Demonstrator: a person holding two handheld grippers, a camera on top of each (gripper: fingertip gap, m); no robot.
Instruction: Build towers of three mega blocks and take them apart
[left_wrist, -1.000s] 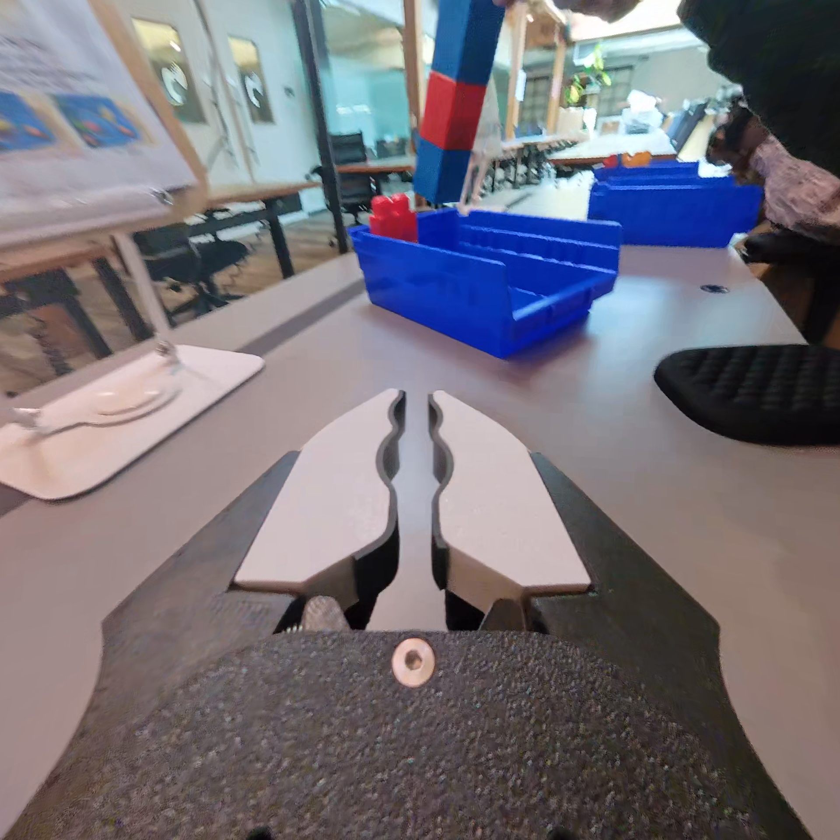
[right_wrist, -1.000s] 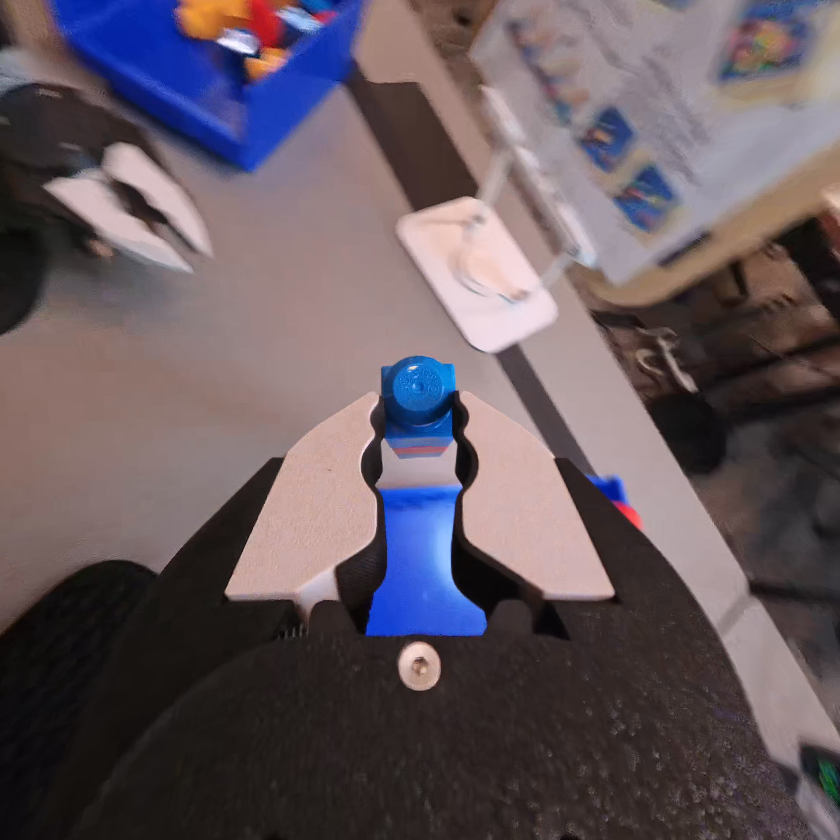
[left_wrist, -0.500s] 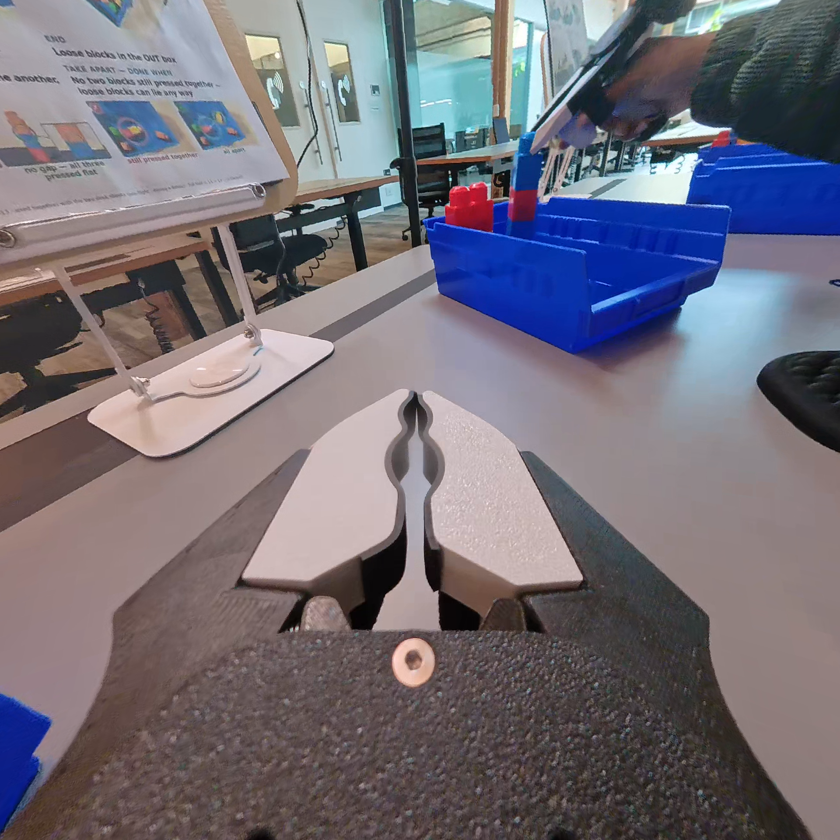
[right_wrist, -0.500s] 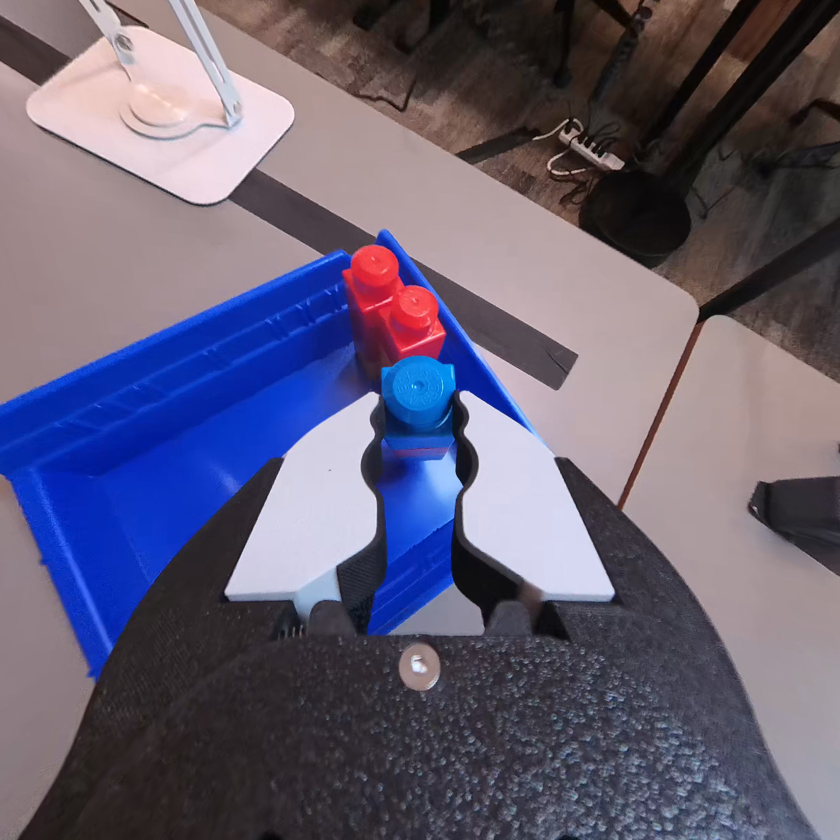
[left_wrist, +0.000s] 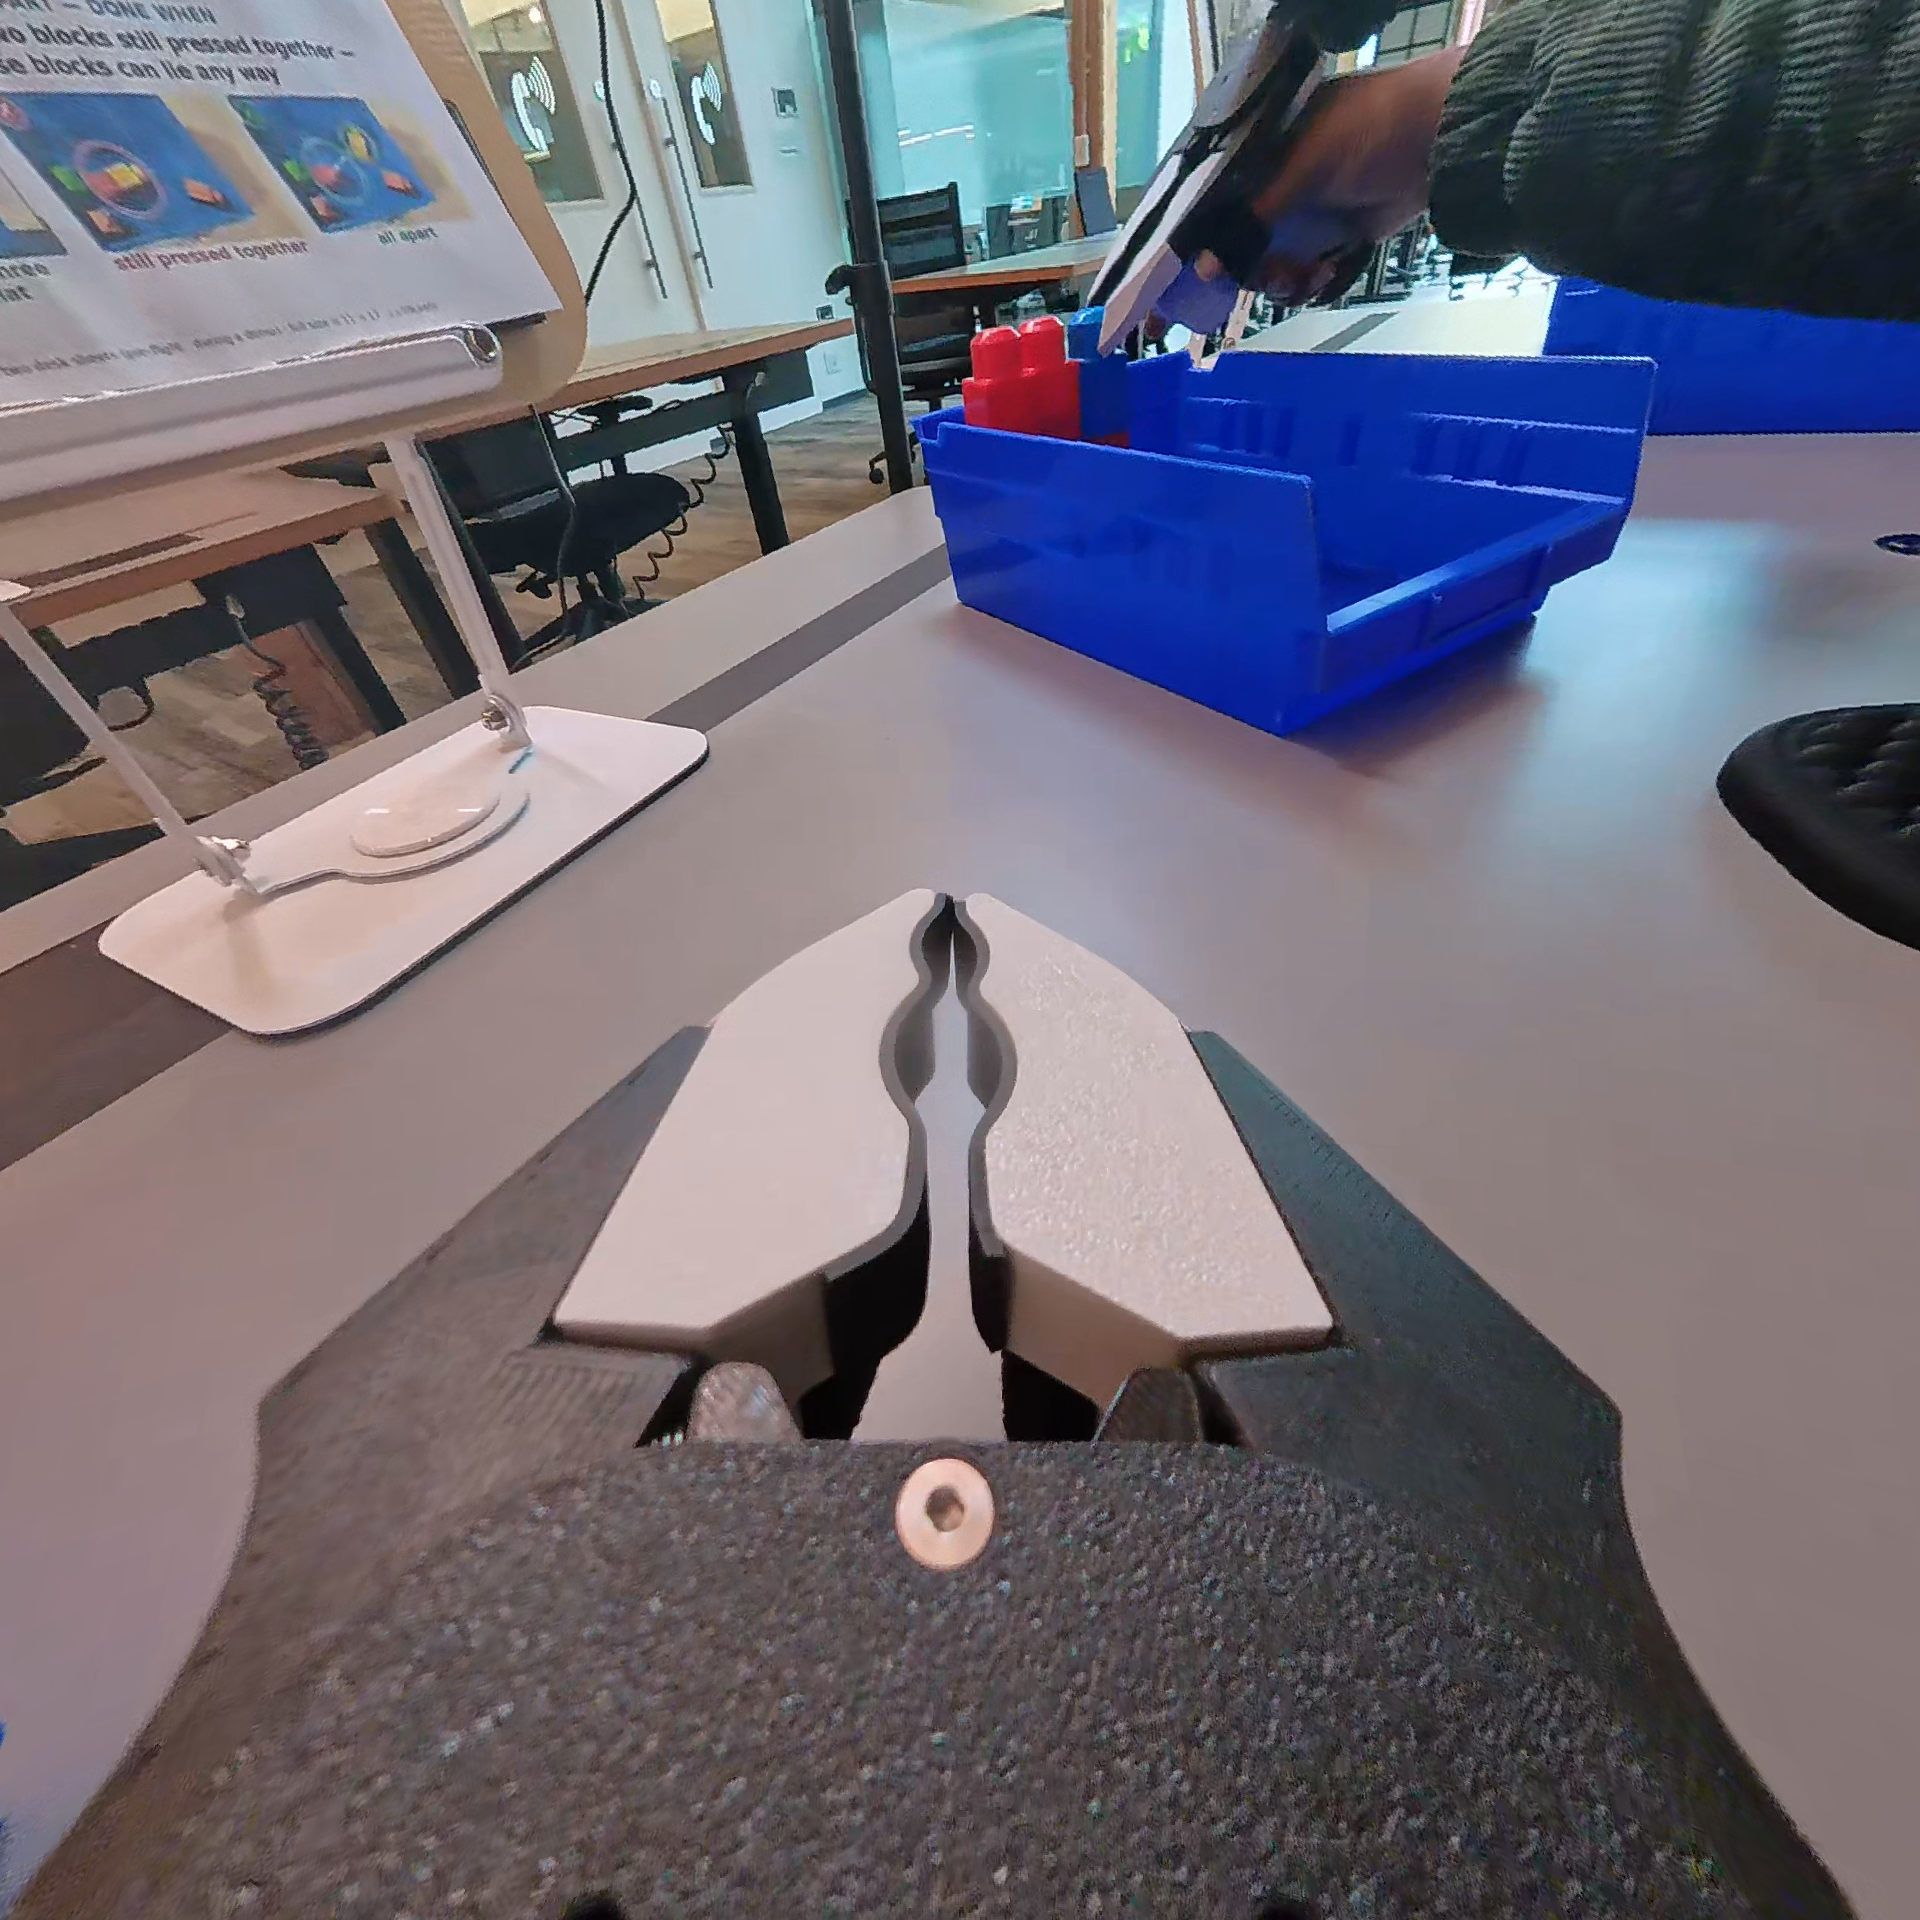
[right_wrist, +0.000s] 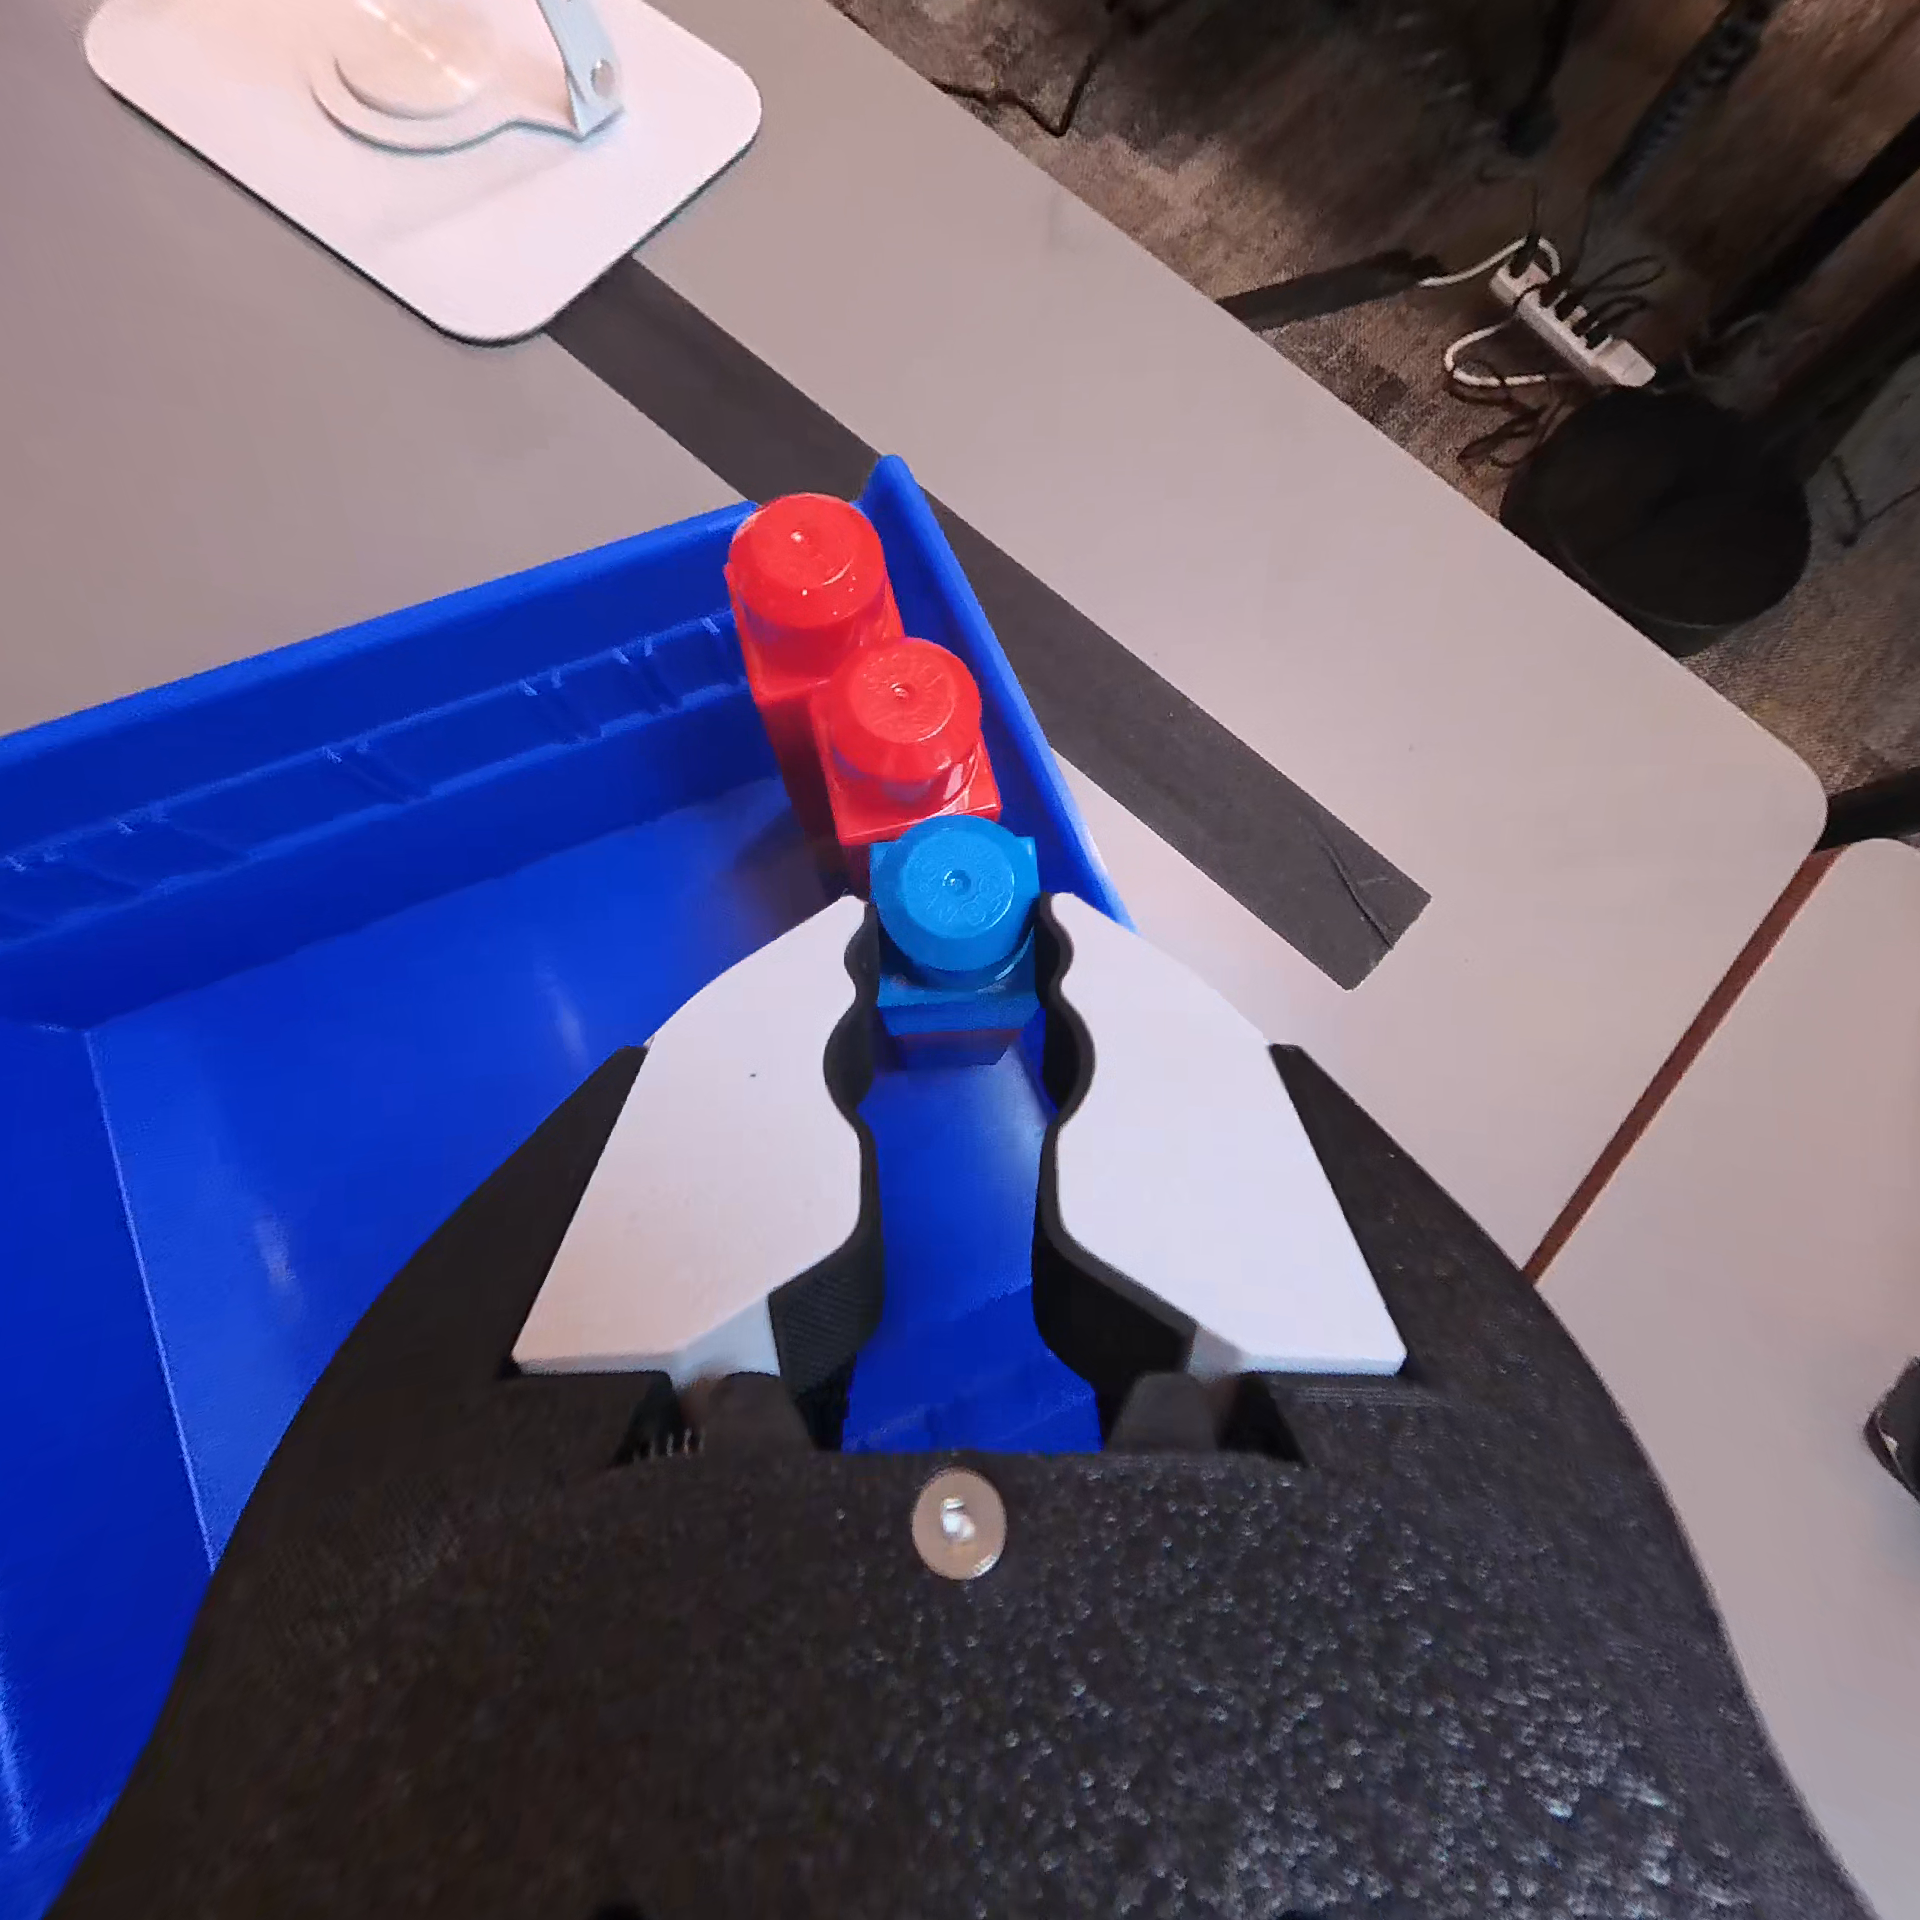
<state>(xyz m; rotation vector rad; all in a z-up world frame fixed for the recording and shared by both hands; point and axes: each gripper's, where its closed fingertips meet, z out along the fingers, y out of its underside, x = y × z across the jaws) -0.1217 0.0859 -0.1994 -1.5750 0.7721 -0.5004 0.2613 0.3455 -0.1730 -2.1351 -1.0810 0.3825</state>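
- The right gripper (right_wrist: 954, 914) reaches down into the blue bin (right_wrist: 312, 1039); its fingers stand around the blue-topped tower (right_wrist: 951, 935), but I cannot tell if they pinch it.
- The tower stands upright, just beside a glossy red two-stud block (right_wrist: 862, 675) in the bin corner.
- The left gripper (left_wrist: 951, 914) has its fingers pressed together, holding nothing, low over the smooth grey table (left_wrist: 1247, 883).
- A white stand base (left_wrist: 395, 862) lies to the left.

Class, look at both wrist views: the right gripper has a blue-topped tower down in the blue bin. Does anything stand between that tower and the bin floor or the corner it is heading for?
The red blocks already fill the bin's far corner, right beside the tower in the right gripper. Nothing visible lies under the tower; whether its base touches the floor is hidden.
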